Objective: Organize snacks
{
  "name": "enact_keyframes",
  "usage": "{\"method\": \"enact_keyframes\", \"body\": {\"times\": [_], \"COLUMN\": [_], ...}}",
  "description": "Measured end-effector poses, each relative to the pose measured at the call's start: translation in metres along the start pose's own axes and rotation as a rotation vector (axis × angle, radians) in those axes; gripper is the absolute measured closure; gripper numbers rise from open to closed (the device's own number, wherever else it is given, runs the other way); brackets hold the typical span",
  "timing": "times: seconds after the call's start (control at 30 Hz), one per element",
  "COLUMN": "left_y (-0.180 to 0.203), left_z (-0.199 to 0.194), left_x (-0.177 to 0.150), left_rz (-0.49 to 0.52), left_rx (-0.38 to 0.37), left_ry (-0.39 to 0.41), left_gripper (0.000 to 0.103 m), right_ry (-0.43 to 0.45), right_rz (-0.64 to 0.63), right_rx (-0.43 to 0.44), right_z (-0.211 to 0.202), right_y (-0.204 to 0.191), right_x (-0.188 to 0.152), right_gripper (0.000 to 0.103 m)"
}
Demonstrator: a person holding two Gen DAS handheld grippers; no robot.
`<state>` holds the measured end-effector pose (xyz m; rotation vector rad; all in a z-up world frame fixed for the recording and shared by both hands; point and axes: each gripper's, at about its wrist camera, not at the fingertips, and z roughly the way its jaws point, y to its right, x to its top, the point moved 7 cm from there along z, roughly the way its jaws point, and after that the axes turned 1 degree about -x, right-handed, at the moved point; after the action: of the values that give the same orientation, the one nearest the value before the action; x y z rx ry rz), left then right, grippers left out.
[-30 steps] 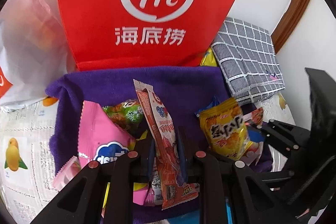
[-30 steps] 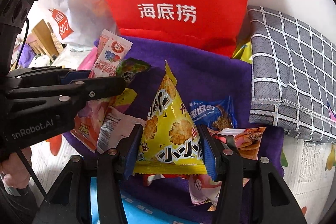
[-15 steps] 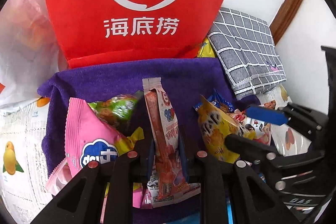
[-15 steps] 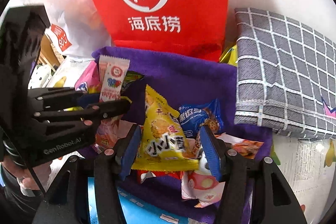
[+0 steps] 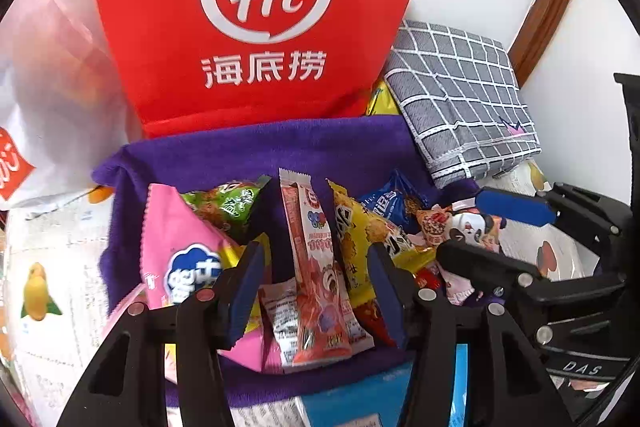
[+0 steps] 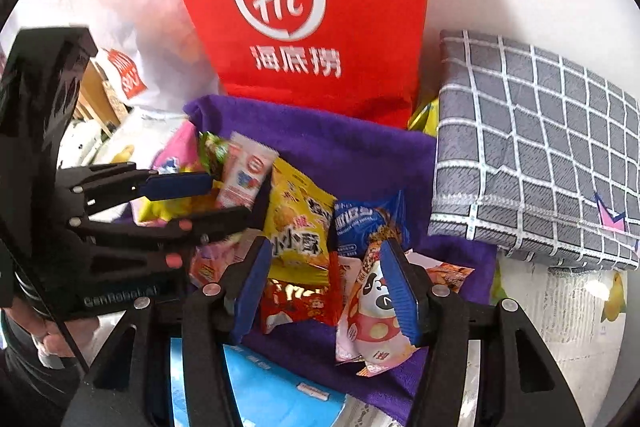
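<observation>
A pile of snack packets lies on a purple cloth [image 5: 280,151]. My left gripper [image 5: 316,287] is open, its pads standing apart on either side of a long red stick packet [image 5: 316,267] that rests in the pile. A pink packet [image 5: 176,259] and a green packet [image 5: 228,203] lie to its left. My right gripper [image 6: 326,287] is open around a yellow cracker packet [image 6: 300,223] lying on the pile, above a red packet [image 6: 296,303]. A blue packet [image 6: 360,223] and a panda packet [image 6: 376,311] lie beside it. The purple cloth also shows in the right wrist view [image 6: 340,151].
A red paper bag [image 5: 256,11] stands behind the cloth. A folded grey checked cloth [image 6: 536,147] lies at the right. A white plastic bag [image 5: 52,107] sits at the left. A blue box [image 6: 260,387] lies at the front edge. Fruit-print table cover [image 5: 44,267] surrounds everything.
Both grippers have opened. The left let go of the red stick packet and the right let go of the yellow cracker packet; both packets now rest on the pile.
</observation>
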<state>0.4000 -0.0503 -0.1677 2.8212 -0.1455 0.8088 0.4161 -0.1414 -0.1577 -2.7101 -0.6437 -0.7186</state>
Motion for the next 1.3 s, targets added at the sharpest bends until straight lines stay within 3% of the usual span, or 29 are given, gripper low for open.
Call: {"method": "enact_keyframes", "body": {"times": [0.57, 0.87, 0.97, 1.13, 1.3], "left_y": [0.007, 0.012, 0.018, 0.027, 0.035], "left_z": [-0.083, -0.137, -0.154, -0.177, -0.199], "left_x": [-0.033, -0.060, -0.073, -0.093, -0.114], "left_rz": [-0.019, -0.038, -0.039, -0.038, -0.033], "left_rx": [0.046, 0.062, 0.058, 0.060, 0.094], "left_ry": [0.067, 0.136, 0.156, 0.191, 0.235], "left_gripper": [0.048, 0.039, 0.036, 0.029, 0.016], "right_ry": [0.115, 0.157, 0.167, 0.202, 0.238], "right_rz": [0.004, 0.097, 0.127, 0.159, 0.165], "right_rx": [-0.058, -0.137, -0.121, -0.153, -0.269], "right_z": [-0.073, -0.125, -0.148, -0.182, -0.207], "right_y": [-0.030, -0.039, -0.045, -0.058, -0.067], "right_x": [0.004, -0.031, -0.050, -0.084, -0.117], "right_gripper": [0.046, 0.045, 0.045, 0.034, 0.016]}}
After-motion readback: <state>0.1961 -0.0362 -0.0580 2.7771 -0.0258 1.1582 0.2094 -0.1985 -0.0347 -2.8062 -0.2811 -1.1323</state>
